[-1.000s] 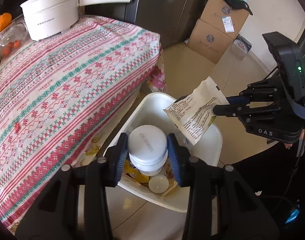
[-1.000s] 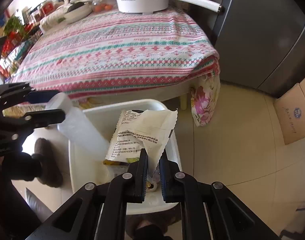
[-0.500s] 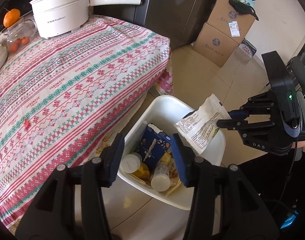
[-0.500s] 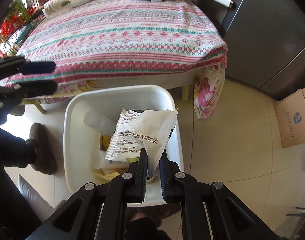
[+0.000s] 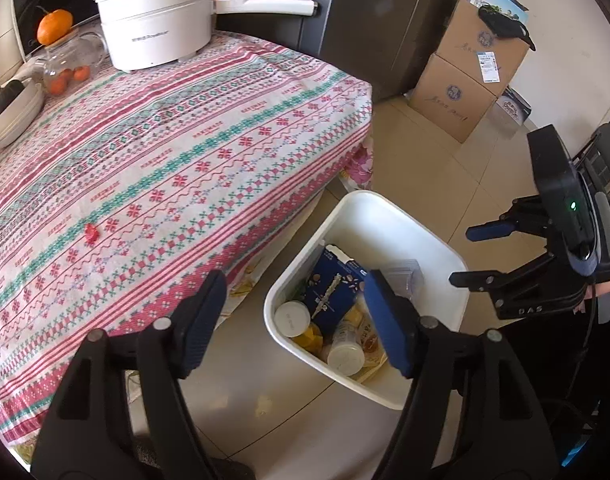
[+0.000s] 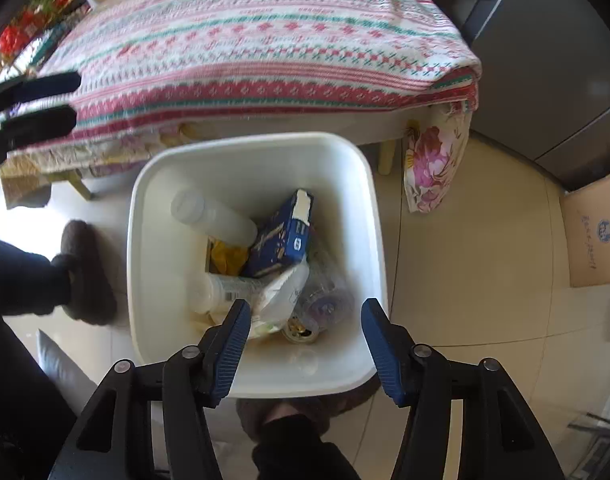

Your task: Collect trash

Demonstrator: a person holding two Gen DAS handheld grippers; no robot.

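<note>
Trash sits in the white plastic bin (image 6: 261,152) on the floor by the cloth-covered surface (image 5: 177,152): blue carton (image 6: 283,236), white bottle (image 6: 213,216), crumpled white wrapper (image 6: 279,294). Right gripper (image 6: 303,336) above the bin, spread wide, empty. Left gripper (image 5: 295,320) likewise wide, holding nothing; bin placed for straight drops.

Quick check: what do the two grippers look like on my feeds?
Both the left gripper and right gripper have black linkage arms with silver pivot pins and blue ribbed pads. The right gripper's black body shows a green light, white "DAS" lettering and a black cable.
</note>
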